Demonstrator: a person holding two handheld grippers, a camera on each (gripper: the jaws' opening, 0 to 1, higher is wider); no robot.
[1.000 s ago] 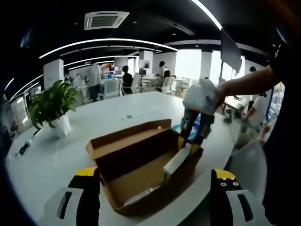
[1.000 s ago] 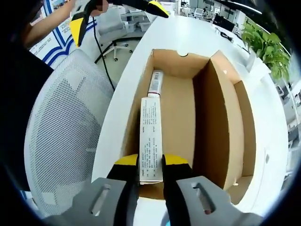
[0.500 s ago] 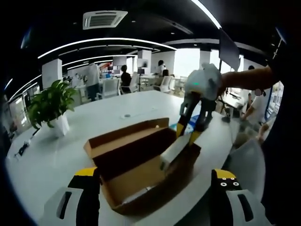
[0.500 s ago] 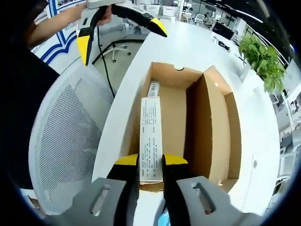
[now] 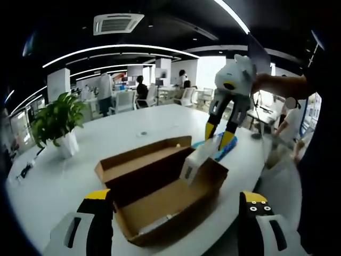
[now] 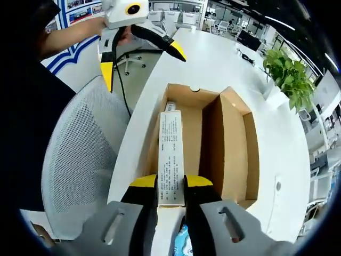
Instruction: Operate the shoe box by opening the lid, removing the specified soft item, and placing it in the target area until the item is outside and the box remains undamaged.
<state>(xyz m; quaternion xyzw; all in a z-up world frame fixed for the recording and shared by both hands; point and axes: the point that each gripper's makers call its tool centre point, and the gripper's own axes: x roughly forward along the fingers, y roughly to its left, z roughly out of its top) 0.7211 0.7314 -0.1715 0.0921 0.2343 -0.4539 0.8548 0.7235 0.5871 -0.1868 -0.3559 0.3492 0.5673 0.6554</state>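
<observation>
The brown cardboard shoe box (image 5: 160, 186) lies open on the white table (image 5: 64, 170), its lid (image 6: 250, 144) folded out to one side. My right gripper (image 6: 171, 182) is shut on the near end of a long white printed carton (image 6: 170, 154). The carton hangs tilted above the box's edge (image 5: 193, 160), held by the right gripper (image 5: 219, 136). A small white pack (image 6: 171, 106) lies on the box floor. My left gripper (image 5: 175, 196) stands wide open in front of the box, holding nothing. It shows beyond the box as the left gripper (image 6: 143, 60).
A grey mesh chair (image 6: 80, 165) stands against the table edge beside the box. A potted plant (image 5: 56, 117) sits at the far side of the table. A blue flat item (image 5: 226, 152) lies by the box. People and desks fill the background.
My right gripper has risen and lifted the white carton's end up out of the box. The left gripper stays open and roughly still.
</observation>
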